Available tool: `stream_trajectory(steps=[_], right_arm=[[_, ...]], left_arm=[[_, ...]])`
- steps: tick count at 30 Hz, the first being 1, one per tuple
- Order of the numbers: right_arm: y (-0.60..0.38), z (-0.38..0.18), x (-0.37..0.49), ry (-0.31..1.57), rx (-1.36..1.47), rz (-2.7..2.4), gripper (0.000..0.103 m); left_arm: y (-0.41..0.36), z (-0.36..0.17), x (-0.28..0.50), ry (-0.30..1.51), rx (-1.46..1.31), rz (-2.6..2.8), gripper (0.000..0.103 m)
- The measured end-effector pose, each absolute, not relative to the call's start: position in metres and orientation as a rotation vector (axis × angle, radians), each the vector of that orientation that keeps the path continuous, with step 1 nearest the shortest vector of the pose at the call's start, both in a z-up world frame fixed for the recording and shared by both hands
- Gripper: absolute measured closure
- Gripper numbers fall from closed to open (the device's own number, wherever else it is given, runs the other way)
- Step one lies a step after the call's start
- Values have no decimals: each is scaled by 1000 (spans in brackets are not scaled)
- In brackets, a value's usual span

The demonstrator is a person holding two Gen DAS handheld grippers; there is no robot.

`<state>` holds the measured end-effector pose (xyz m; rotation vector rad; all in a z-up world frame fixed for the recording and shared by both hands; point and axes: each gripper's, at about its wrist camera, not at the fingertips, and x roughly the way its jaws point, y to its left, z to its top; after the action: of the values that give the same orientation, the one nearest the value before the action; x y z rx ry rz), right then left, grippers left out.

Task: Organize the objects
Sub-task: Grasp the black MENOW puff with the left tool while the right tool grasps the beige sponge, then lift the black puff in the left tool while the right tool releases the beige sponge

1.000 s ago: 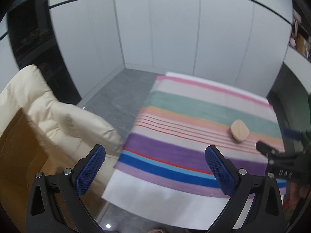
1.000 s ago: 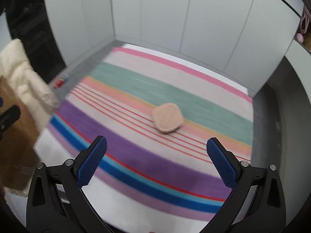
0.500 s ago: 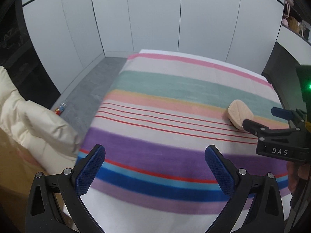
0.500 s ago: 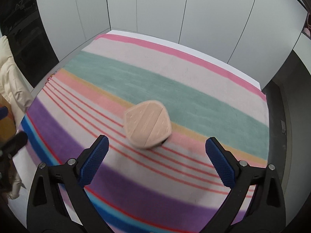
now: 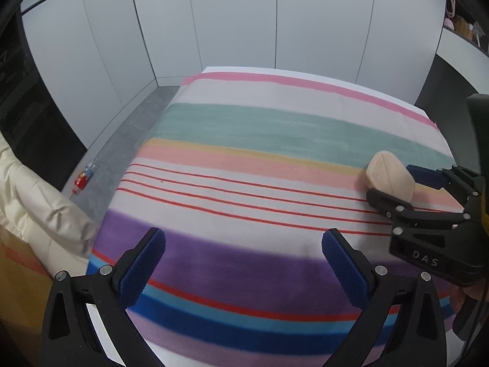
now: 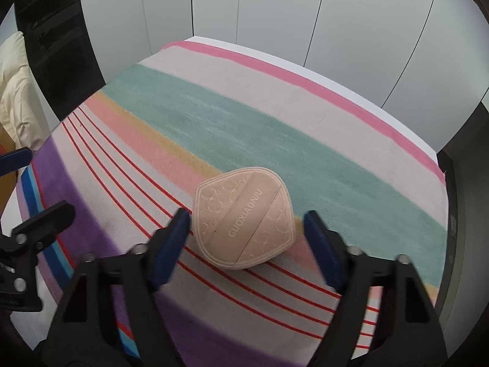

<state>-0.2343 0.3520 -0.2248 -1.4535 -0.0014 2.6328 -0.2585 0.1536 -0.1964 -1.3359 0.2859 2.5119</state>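
Right gripper (image 6: 244, 238) is straddling the peach powder puff (image 6: 244, 223), its blue pads having just been narrowing around it; the left pad is about touching the puff's edge while a gap is showing at the right pad, so it is not yet pinching. Left gripper (image 5: 243, 263) is hovering spread wide over the purple band with nothing between its pads.

Covering the table is a striped cloth (image 5: 275, 128) in pink, teal, peach, thin red lines, purple and blue; the puff is lying on the peach band by the red lines, toward the cloth's right side in the left wrist view. White wall panels (image 5: 232, 18) are closing in the far side, and a cream padded jacket (image 5: 33, 208) is bulging at the left.

Compared with a second ago, both grippers are sitting lower and nearer the cloth, and the puff is looming larger.

Most of the cloth is lying bare; grey floor (image 5: 122, 143) with a small red bottle (image 5: 84, 179) is running along its left edge.
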Motion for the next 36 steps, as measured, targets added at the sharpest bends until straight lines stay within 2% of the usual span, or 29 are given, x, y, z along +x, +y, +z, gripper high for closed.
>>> stream_trajectory(steps=[3,5,12,21,25,27,30,33,34,36], right_arm=[[360,-220,-229,48,-1428,2651,34],[368,-216,-225,87,-1419,2666,38],[407,-205,-205,170,-1354,2613,38],[459,-222,-170,277,-1360,2489,38],[473,-229,-161,296,-1368,2460,38],[475,-230,-159,298,-1368,2460,38],[475,-230,-156,295,-1372,2462,38],[472,-231,-157,291,-1384,2457,38],[472,-230,-157,294,-1379,2457,38],[469,-229,-158,305,-1373,2455,38]], left_arm=[[166,-201,-259,284,-1334,2497,0],[176,-203,-259,282,-1328,2485,0],[225,-205,-253,281,-1278,2405,0],[283,-219,-246,347,-1254,2318,0],[302,-227,-247,378,-1244,2294,4],[309,-231,-249,395,-1239,2286,8],[316,-233,-254,378,-1251,2271,19],[321,-231,-253,384,-1243,2278,39],[321,-230,-253,382,-1246,2272,49],[318,-227,-251,387,-1245,2277,50]])
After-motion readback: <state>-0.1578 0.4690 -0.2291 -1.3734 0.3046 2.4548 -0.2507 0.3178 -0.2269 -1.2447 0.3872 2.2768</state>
